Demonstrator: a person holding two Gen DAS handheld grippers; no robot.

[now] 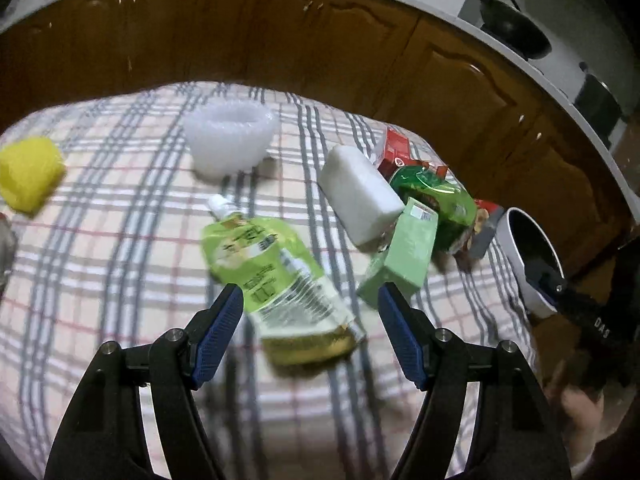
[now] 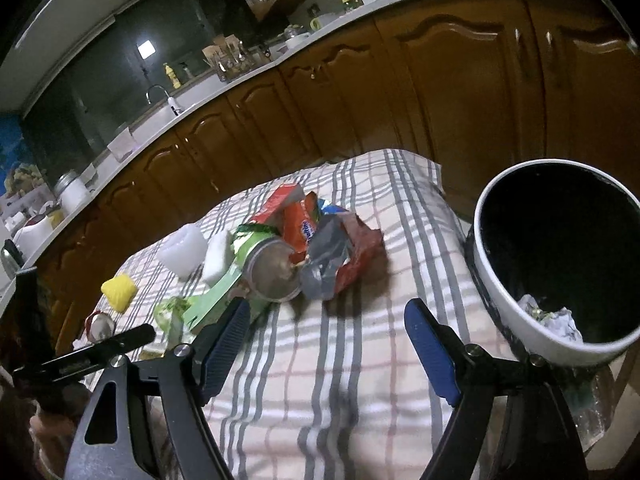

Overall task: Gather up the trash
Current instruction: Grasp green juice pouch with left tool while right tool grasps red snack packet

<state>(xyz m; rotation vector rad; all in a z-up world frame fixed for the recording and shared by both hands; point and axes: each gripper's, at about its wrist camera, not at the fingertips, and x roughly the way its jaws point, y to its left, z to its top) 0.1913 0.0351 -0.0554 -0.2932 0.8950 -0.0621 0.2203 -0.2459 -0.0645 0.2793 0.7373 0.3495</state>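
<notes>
A green spout pouch (image 1: 276, 276) lies flat on the plaid tablecloth (image 1: 120, 248). My left gripper (image 1: 310, 302) hovers over it, open, its blue pads (image 1: 216, 336) on either side and not pressing on it. Right of it lie a pale green box (image 1: 404, 256), a white block (image 1: 360, 196), a green snack can (image 1: 436, 200) and red wrappers (image 1: 396, 148). My right gripper (image 2: 328, 308) is open over bare cloth, nothing between its fingers. Ahead of it lie crumpled red and grey wrappers (image 2: 340, 252) and the can (image 2: 268, 268). The white bin (image 2: 516, 312), at the right, holds crumpled paper (image 2: 556, 316).
A white ribbed cup (image 1: 230, 140) and a yellow lump (image 1: 28, 172) sit further back and left on the cloth. Wooden cabinet doors (image 2: 440, 92) under a counter close off the far side. A wok (image 1: 516, 28) stands on the counter. A person's hand (image 1: 580, 408) shows at the lower right.
</notes>
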